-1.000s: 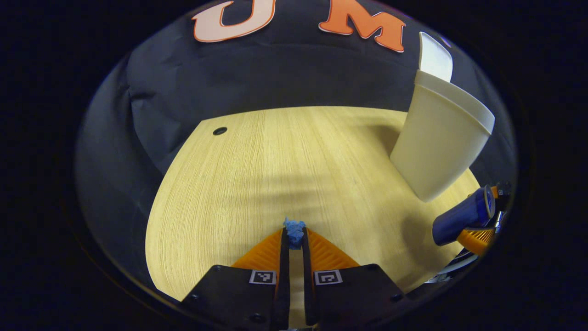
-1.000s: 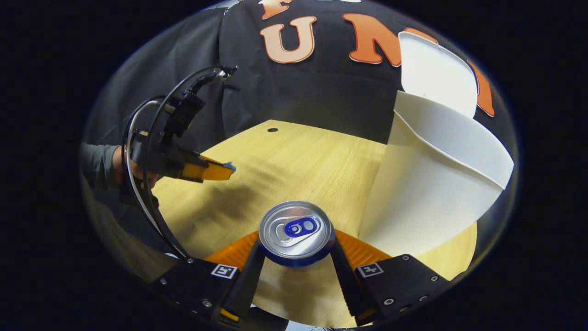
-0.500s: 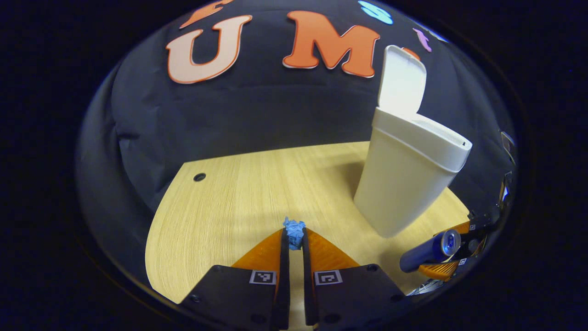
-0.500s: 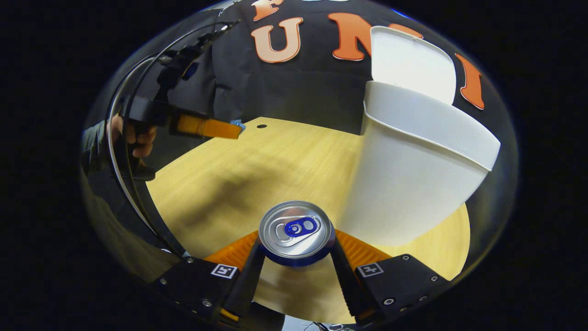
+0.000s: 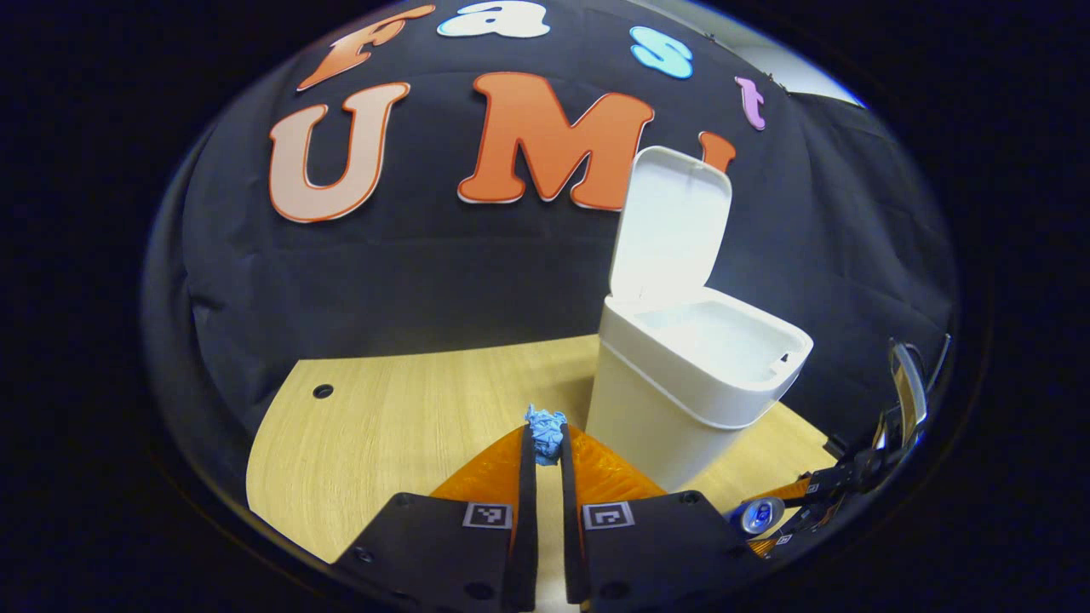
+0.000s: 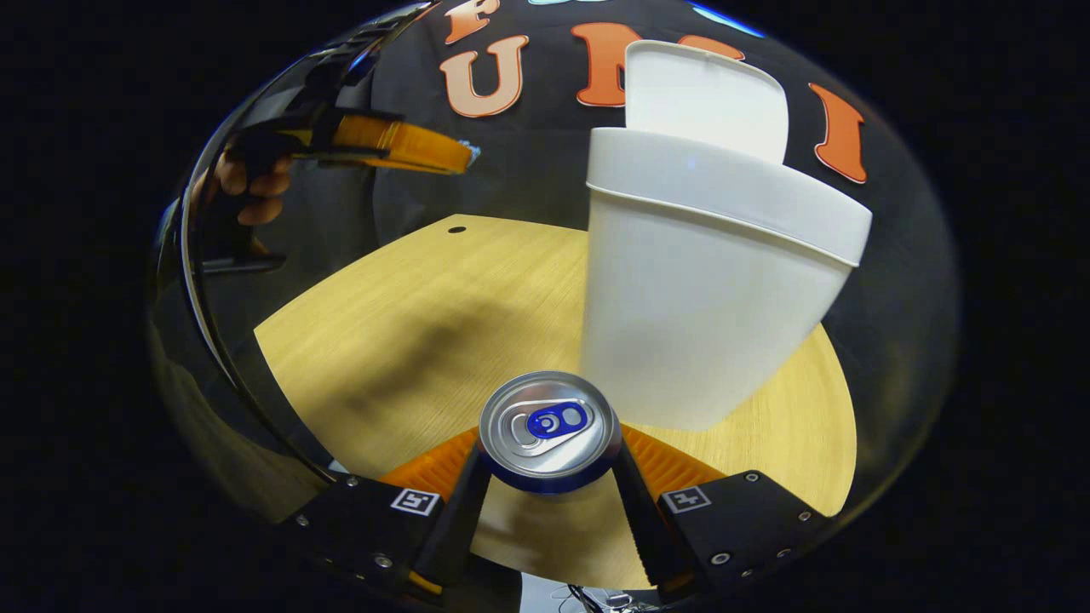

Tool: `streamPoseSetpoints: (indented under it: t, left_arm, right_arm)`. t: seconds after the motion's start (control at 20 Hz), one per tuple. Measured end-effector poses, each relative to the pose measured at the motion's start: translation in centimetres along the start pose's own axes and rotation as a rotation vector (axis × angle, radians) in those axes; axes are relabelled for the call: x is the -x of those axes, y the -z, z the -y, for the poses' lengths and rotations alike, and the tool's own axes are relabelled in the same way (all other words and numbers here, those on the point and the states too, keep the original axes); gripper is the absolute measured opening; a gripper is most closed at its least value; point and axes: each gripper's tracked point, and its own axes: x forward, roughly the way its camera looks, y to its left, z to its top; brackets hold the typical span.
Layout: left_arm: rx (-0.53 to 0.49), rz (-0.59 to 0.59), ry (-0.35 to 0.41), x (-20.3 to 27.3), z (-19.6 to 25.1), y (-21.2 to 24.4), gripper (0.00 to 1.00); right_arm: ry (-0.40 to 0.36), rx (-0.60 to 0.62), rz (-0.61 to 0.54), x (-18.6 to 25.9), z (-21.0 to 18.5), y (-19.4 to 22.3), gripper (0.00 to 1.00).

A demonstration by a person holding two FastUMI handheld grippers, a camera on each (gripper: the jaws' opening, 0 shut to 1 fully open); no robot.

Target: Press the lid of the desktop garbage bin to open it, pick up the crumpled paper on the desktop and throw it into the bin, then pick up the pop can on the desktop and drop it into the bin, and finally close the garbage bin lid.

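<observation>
My left gripper (image 5: 546,443) is shut on a small blue crumpled paper (image 5: 545,428), held in the air left of the white bin (image 5: 681,400). The bin's lid (image 5: 673,226) stands upright and its mouth is open. In the right gripper view my right gripper (image 6: 549,464) is shut on a blue pop can (image 6: 549,430), whose silver top faces the camera, just in front of the bin (image 6: 698,289). That same view has the left gripper (image 6: 400,146) high at the upper left, level with the bin's rim, a hand (image 6: 251,183) holding it. The can (image 5: 760,515) also appears low at the right of the left gripper view.
The bin stands on a light wooden desk (image 6: 409,323) with a small round hole (image 6: 457,230) near its far edge. The black cloth wall rises right behind the desk. Open wood lies left of the bin.
My left gripper has risen with the paper, from near the desk up to the bin's rim height. The right gripper has drawn back slightly from the bin, still holding the can.
</observation>
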Motion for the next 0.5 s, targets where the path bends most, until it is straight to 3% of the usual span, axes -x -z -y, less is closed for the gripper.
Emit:
streamPoseSetpoints:
  t: [0.1,0.15,0.2,0.3,0.35,0.5]
  left_arm:
    - [-0.004,0.04,0.025,-0.3,1.6,-1.5,0.16]
    - [-0.007,0.057,0.036,-0.6,2.2,-2.3,0.16]
    - [-0.01,0.073,0.047,-0.8,3.0,-3.0,0.16]
    - [-0.017,0.088,0.057,-1.2,4.1,-4.0,0.16]
    - [-0.016,0.102,0.065,-1.3,4.5,-4.8,0.16]
    - [-0.03,0.129,0.103,-1.8,6.6,-6.0,0.14]
  right_arm:
    - [0.011,-0.012,-0.003,0.0,0.0,0.0,0.8]
    - [0.02,-0.017,-0.003,0.0,0.0,0.1,0.75]
    - [0.025,-0.022,0.0,0.0,0.0,0.0,0.8]
    - [0.039,-0.03,0.002,0.0,0.0,-0.2,0.75]
    - [0.05,-0.034,0.002,0.1,0.2,-0.2,0.8]
    - [0.068,-0.057,0.006,0.2,0.0,-0.3,0.8]
